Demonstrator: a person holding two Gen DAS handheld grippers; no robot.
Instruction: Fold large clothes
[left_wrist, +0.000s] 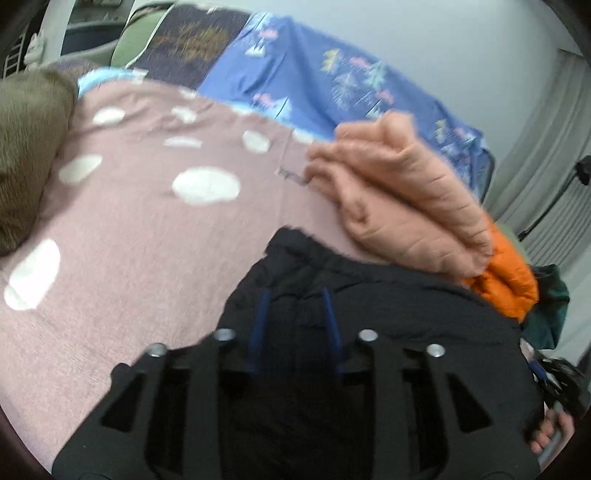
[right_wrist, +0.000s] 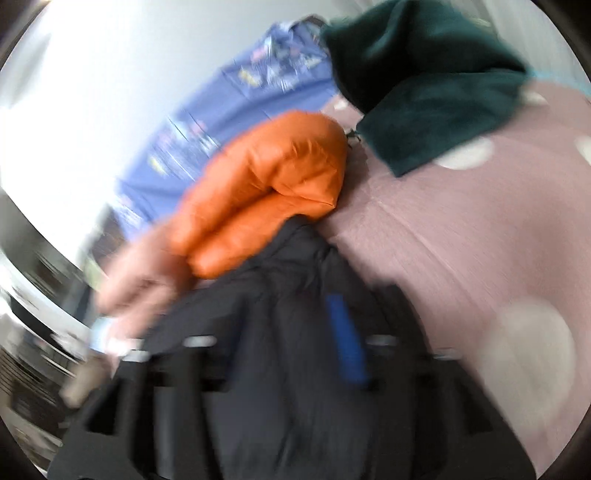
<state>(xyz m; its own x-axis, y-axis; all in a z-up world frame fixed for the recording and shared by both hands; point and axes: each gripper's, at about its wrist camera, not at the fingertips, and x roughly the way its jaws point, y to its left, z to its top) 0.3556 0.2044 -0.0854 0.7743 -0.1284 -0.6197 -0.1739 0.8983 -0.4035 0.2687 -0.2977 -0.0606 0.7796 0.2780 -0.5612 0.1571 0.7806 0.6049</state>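
Black jacket (left_wrist: 369, 314) lies bunched on the pink dotted bed cover (left_wrist: 129, 221), unfolded; folding looks barely begun. Peach (left_wrist: 406, 192) and orange (left_wrist: 506, 288) garments piled beyond it. Left tongs (left_wrist: 297, 321) spread apart over jacket; right tongs (right_wrist: 306, 343) blurred, can't tell.

**Soft daylight, heavy blur on my right camera**

My left wrist view is evenly lit and only mildly smeared. My right view streaks badly; the white wall (right_wrist: 74, 92) glares, overexposed. Fisheye bending and dark vignette ring both frames' edges.
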